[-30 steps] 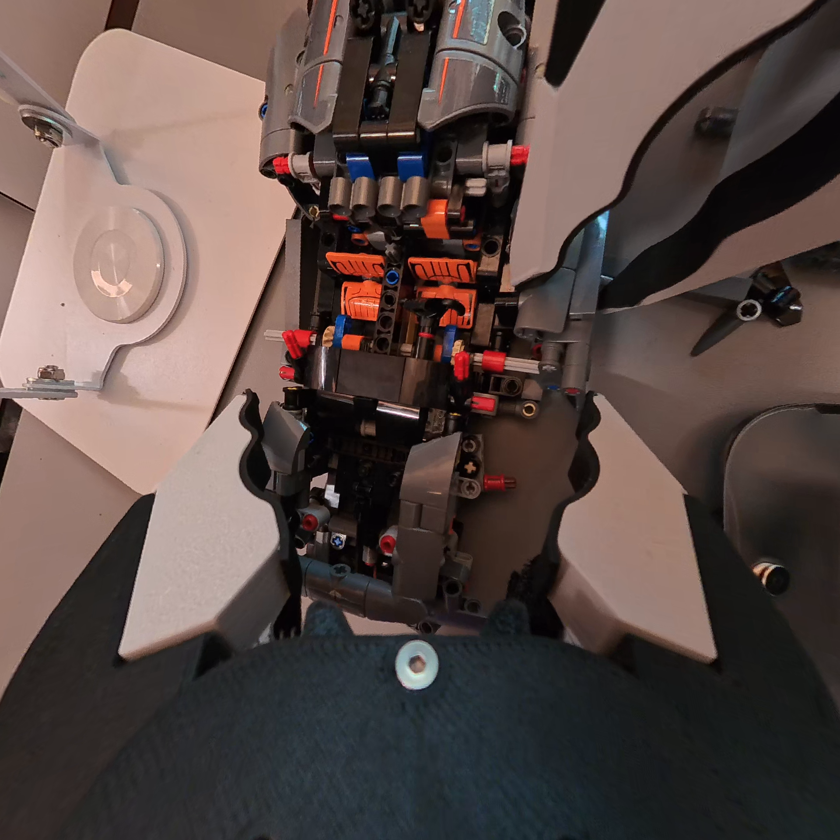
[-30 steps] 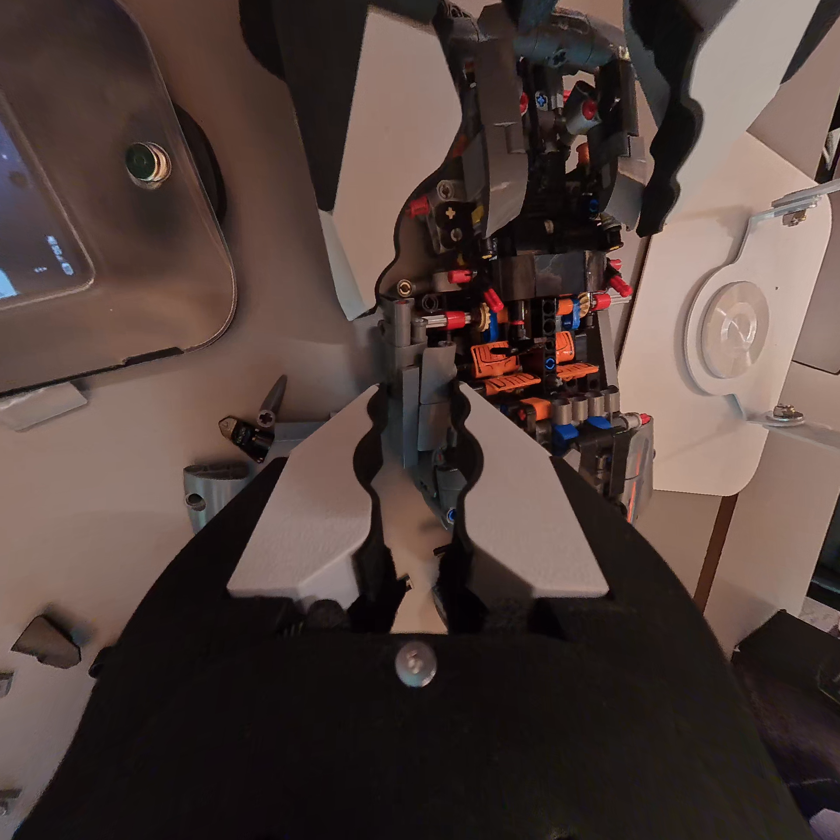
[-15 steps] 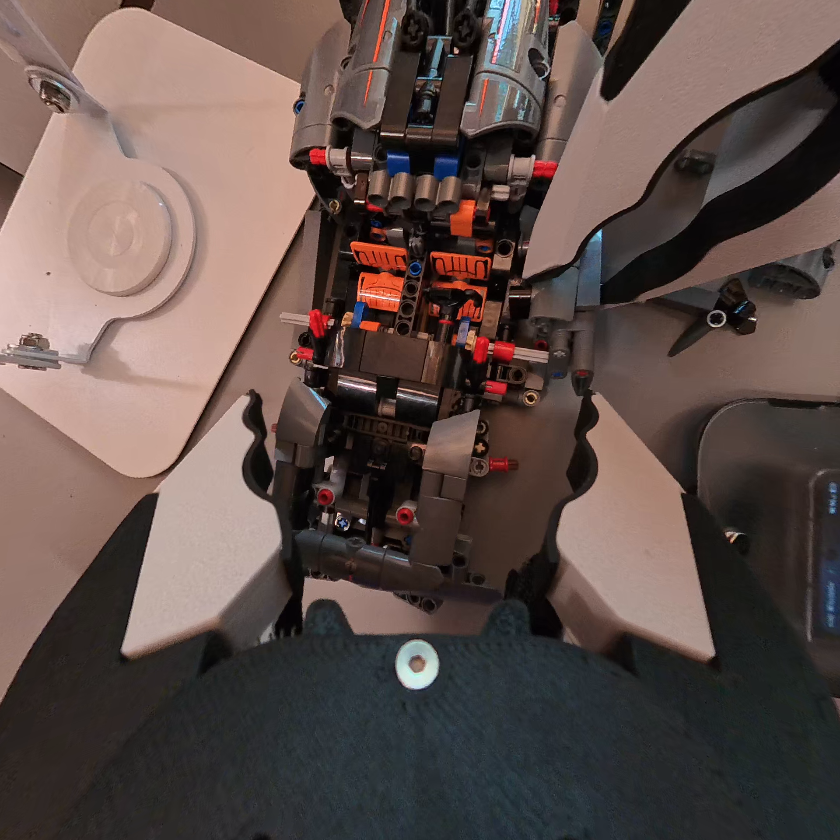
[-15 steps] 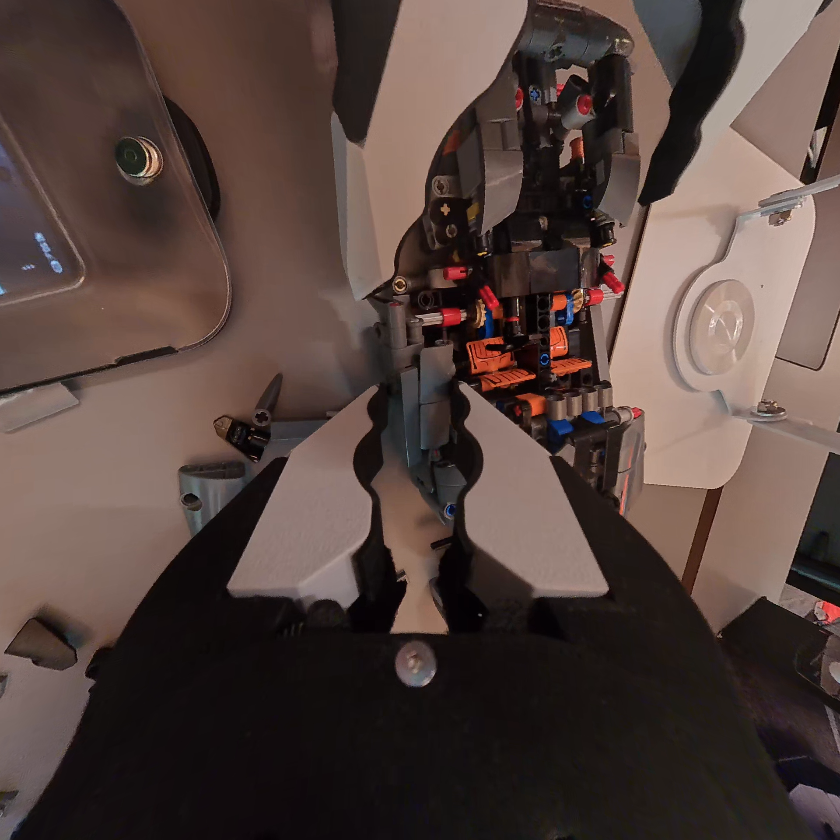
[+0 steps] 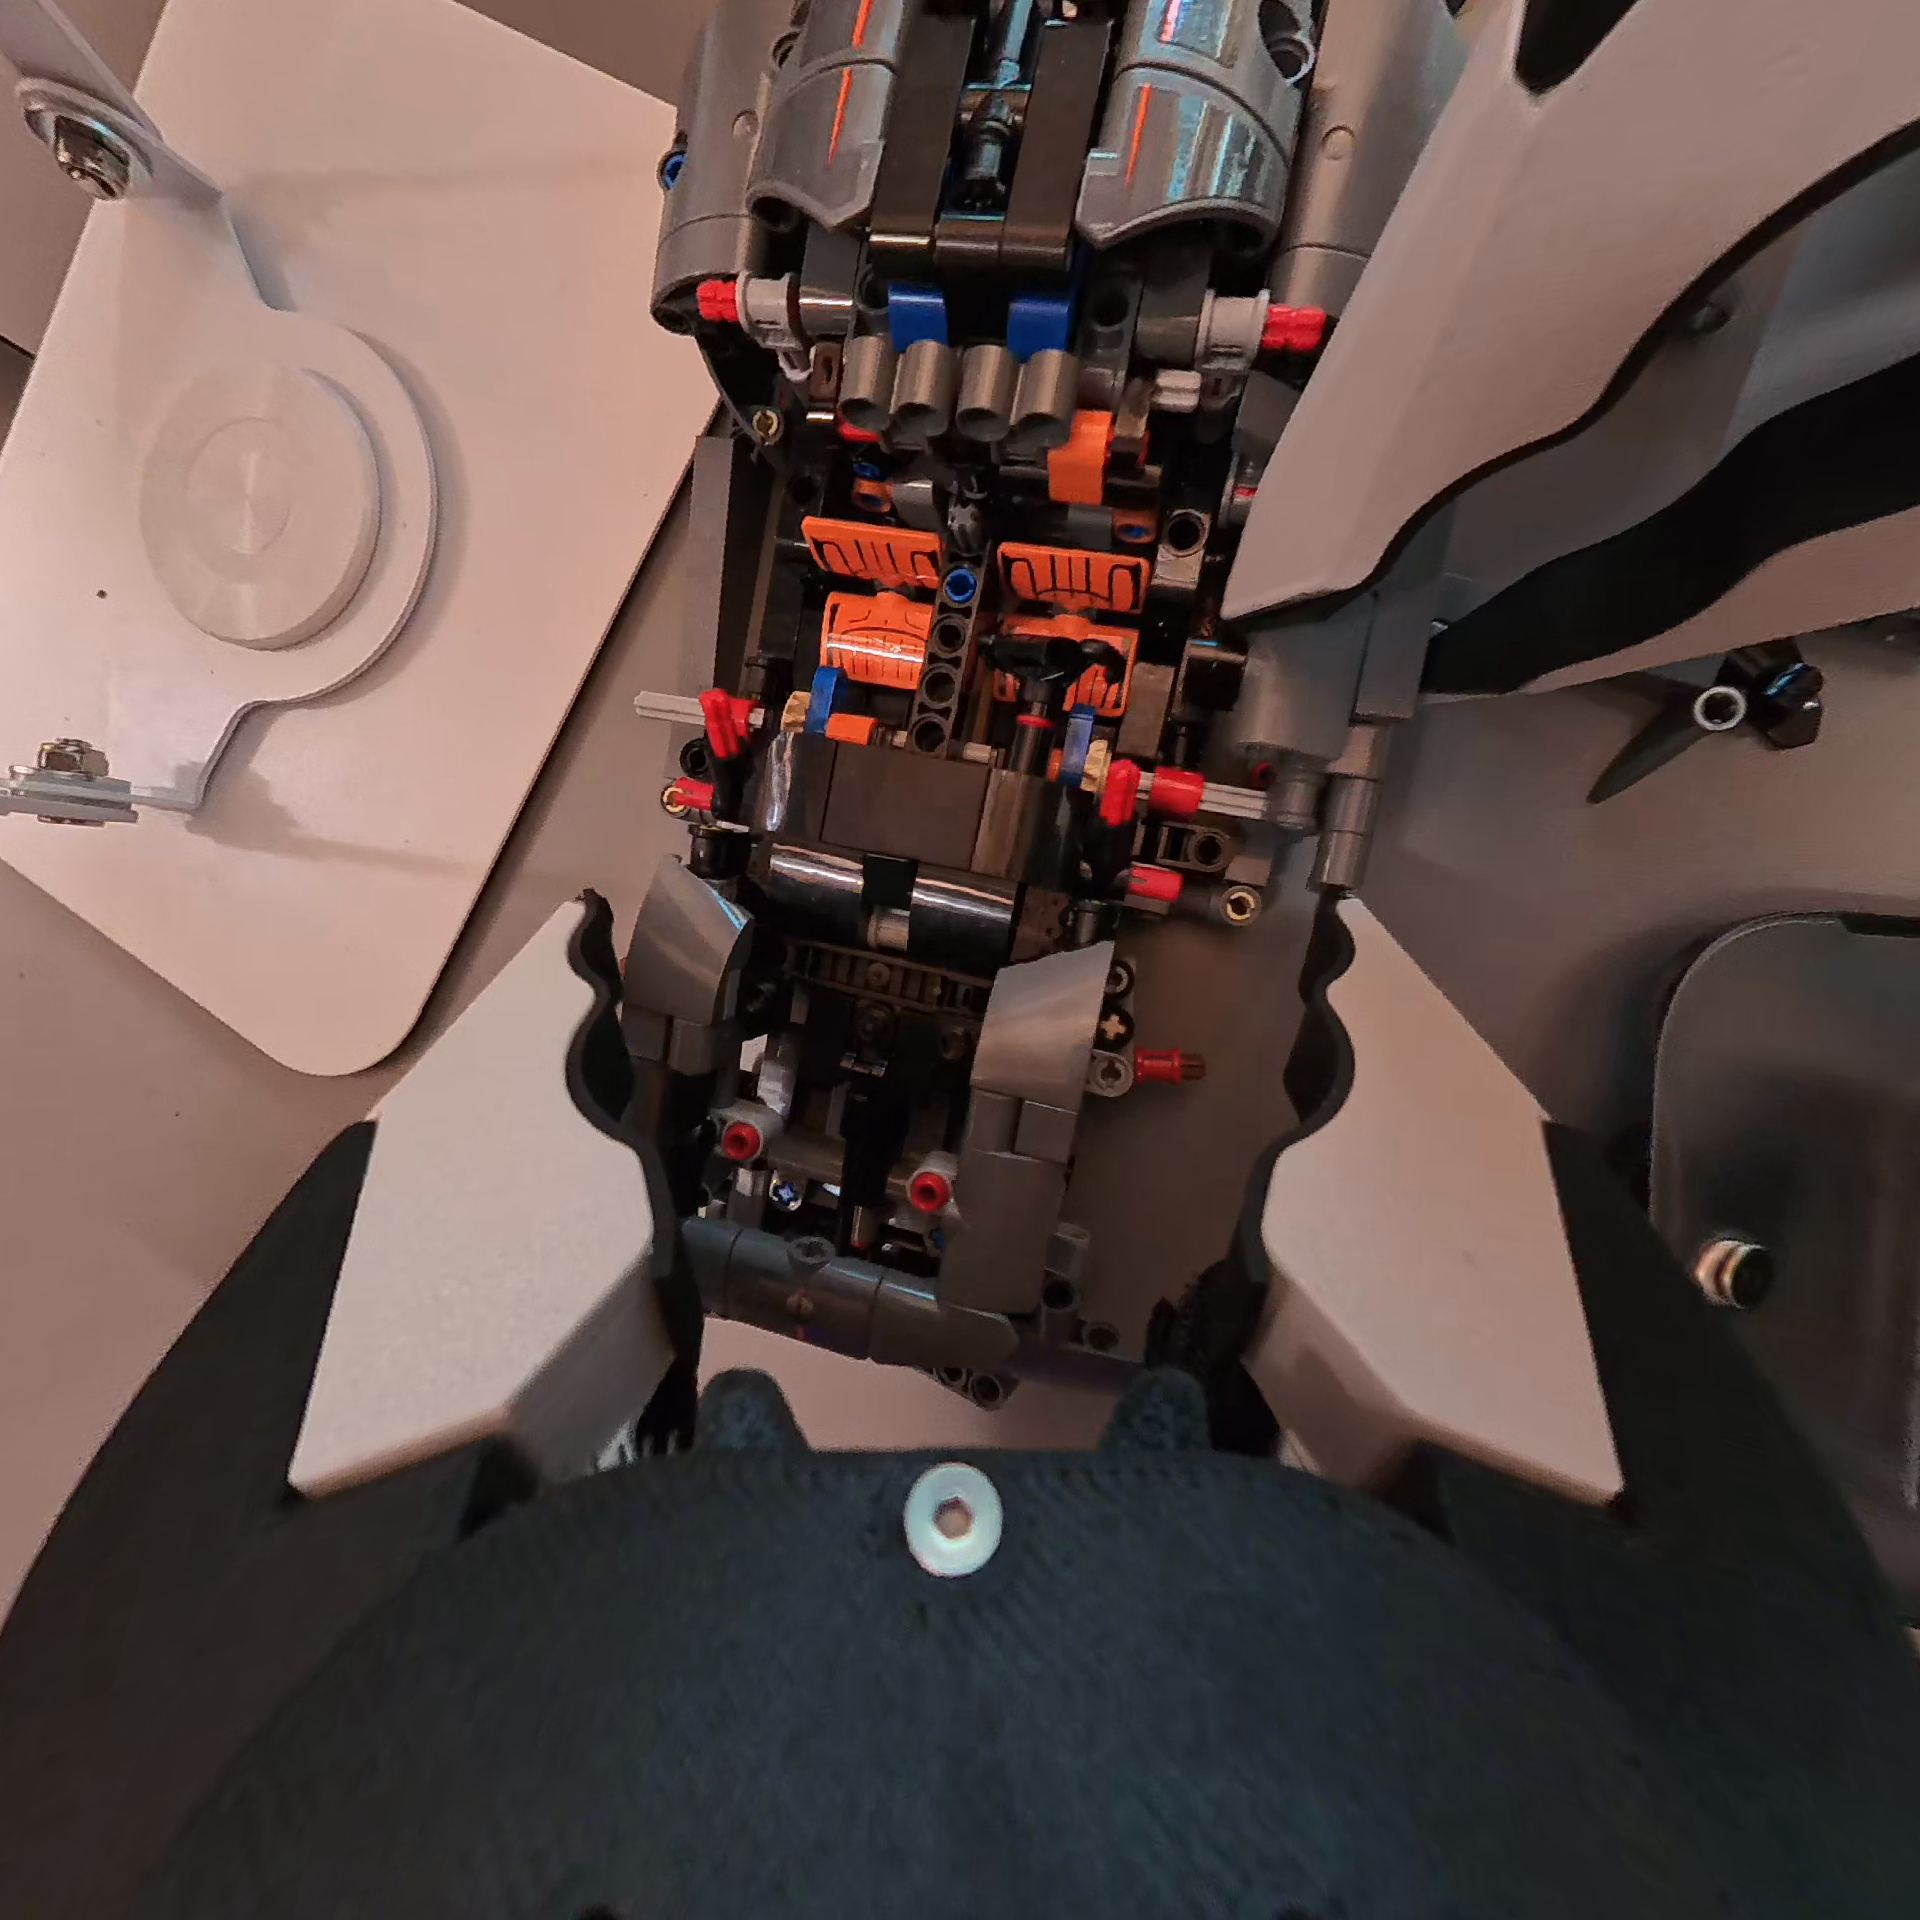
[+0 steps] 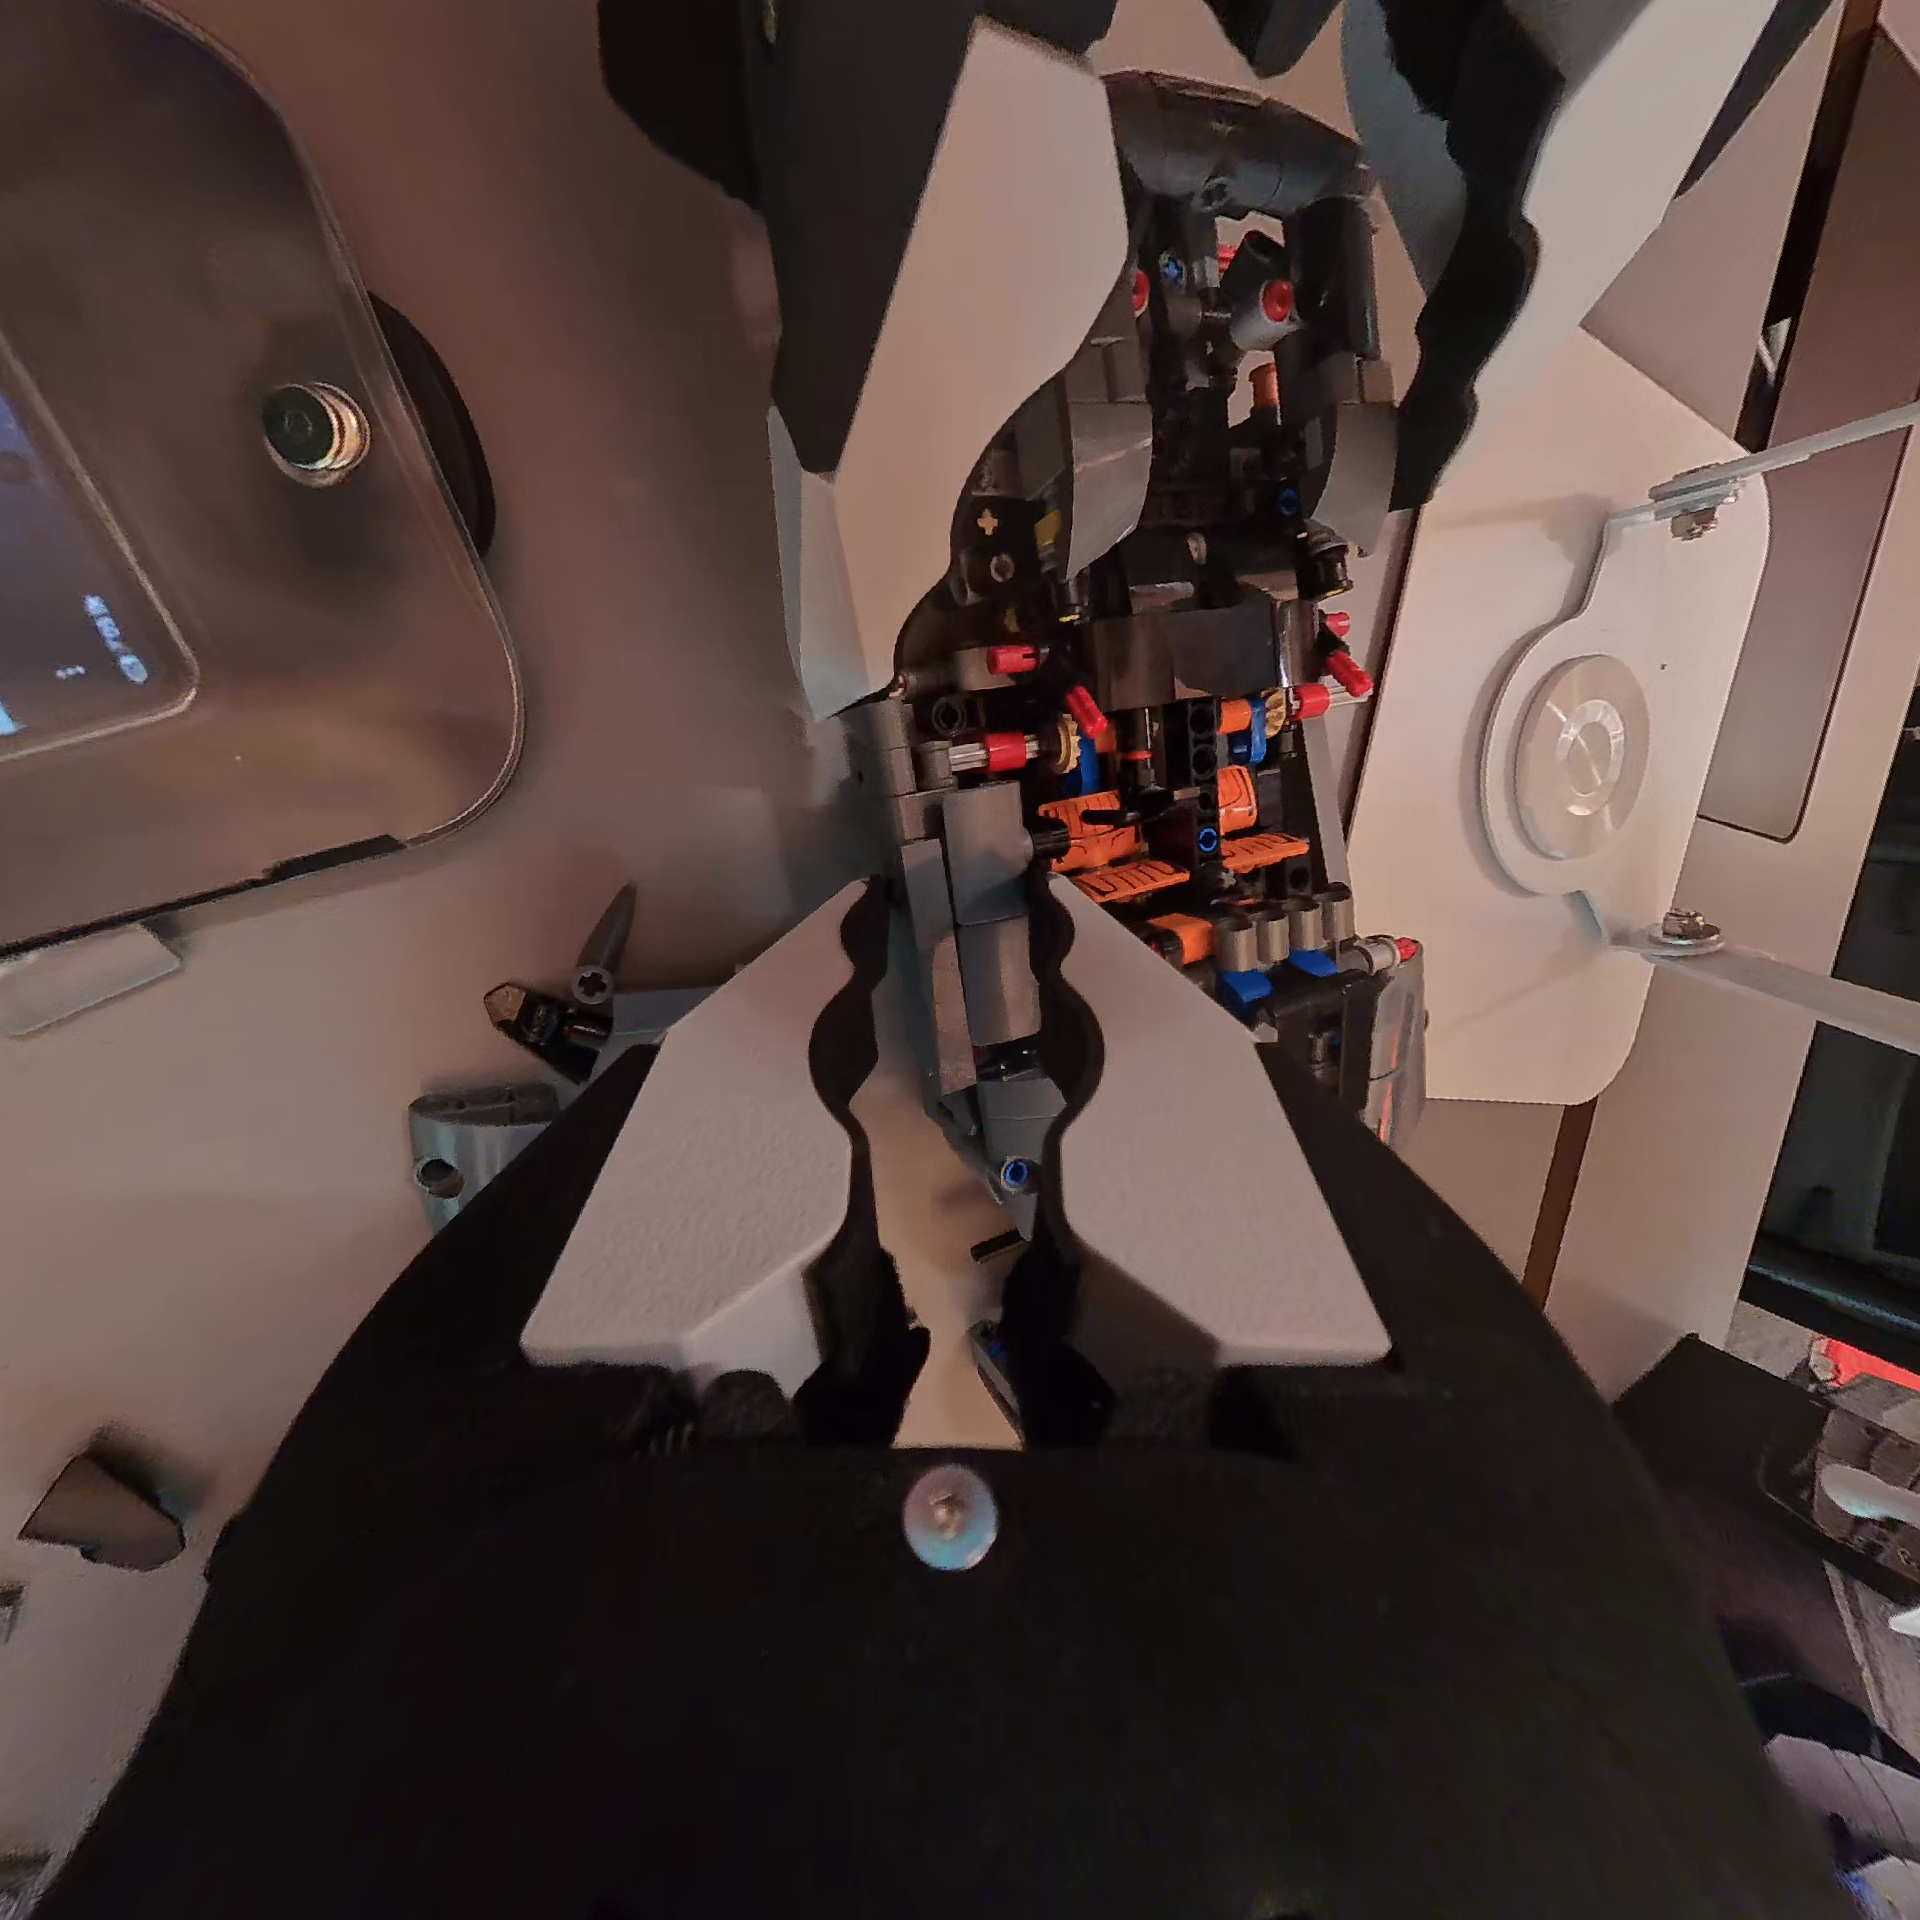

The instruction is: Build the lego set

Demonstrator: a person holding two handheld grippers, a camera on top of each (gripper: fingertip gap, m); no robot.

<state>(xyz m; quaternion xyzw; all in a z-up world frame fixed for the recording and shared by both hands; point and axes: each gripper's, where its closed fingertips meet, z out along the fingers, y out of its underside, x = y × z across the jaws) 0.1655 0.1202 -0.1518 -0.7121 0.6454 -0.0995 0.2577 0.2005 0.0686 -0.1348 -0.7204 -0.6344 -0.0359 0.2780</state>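
Lego car model (image 5: 966,790) straddled by wide-spread left gripper (image 5: 961,1132); grey side panel (image 6: 987,935) pinched by right gripper (image 6: 961,1049) (press squarely advised).

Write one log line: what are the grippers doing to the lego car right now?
left hand-held gripper: open around lego car end | right hand-held gripper: shut on grey side panel

The lego model (image 5: 935,790) is a long, half-built car lying flat on the pale surface (image 5: 187,1101). Its body is dark grey and black, with orange seats in the middle, blue pieces and many red pins along both sides. Two curved grey panels stand at one end. A grey side panel (image 6: 982,956) is attached along one long edge. Some loose pieces (image 6: 561,1013) lie on the surface, just beside the model.
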